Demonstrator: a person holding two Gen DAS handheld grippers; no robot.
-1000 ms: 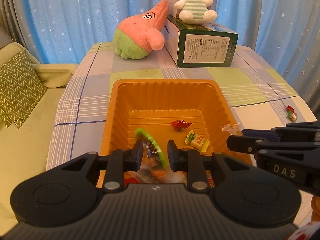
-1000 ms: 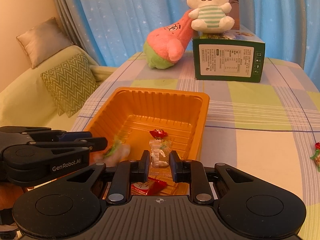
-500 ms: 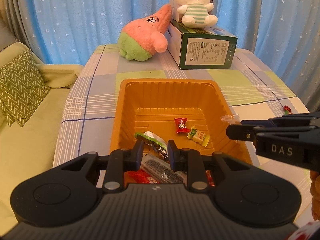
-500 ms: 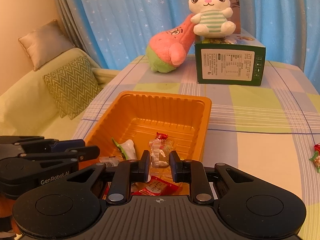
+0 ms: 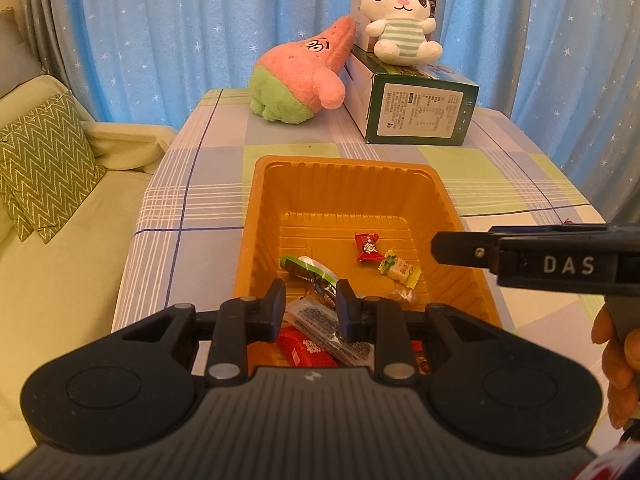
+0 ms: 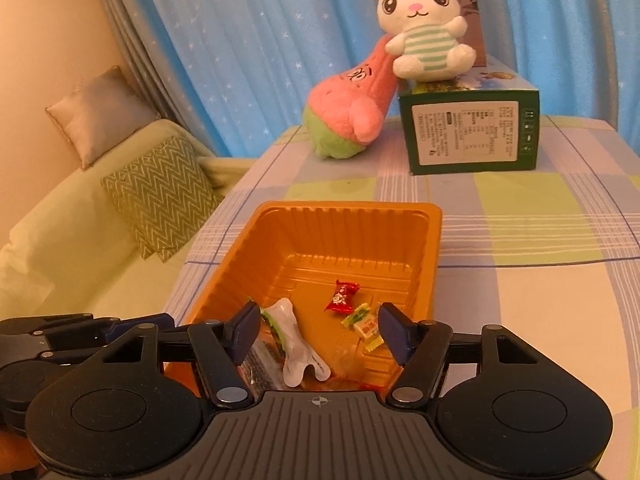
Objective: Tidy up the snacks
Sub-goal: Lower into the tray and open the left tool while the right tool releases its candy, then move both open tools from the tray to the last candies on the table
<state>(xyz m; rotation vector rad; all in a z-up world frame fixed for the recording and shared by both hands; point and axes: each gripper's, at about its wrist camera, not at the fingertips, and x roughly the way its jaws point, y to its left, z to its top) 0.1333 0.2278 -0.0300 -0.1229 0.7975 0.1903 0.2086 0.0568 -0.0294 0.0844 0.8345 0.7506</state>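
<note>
Tablecloth (image 5: 208, 200): plaid, pale green, lilac and white squares.
Green box (image 5: 416, 114): far end of table, label panel facing camera.
White rabbit plush (image 5: 398, 28): seated on the box.
Pink-and-green plush (image 5: 298, 76): lying beside box, touching it.
Curtain (image 5: 180, 20): blue, white stars.
Sofa (image 5: 60, 240): pale green, left of table; zigzag cushion (image 5: 42, 164) on it.

The far half of the orange tray (image 6: 352, 216) lies bare, so there is room to reach in there; its near half is crowded with wrapped snacks (image 6: 296, 344) and hemmed by both grippers, the left gripper (image 5: 311, 308) and the right gripper (image 6: 316, 332) (its jaws are opening, nothing between them). Toward the table's (image 6: 540, 320) far edge a green box (image 6: 468, 132) and two plush toys (image 6: 352, 116) block the way. The right side of the table is open cloth.
</note>
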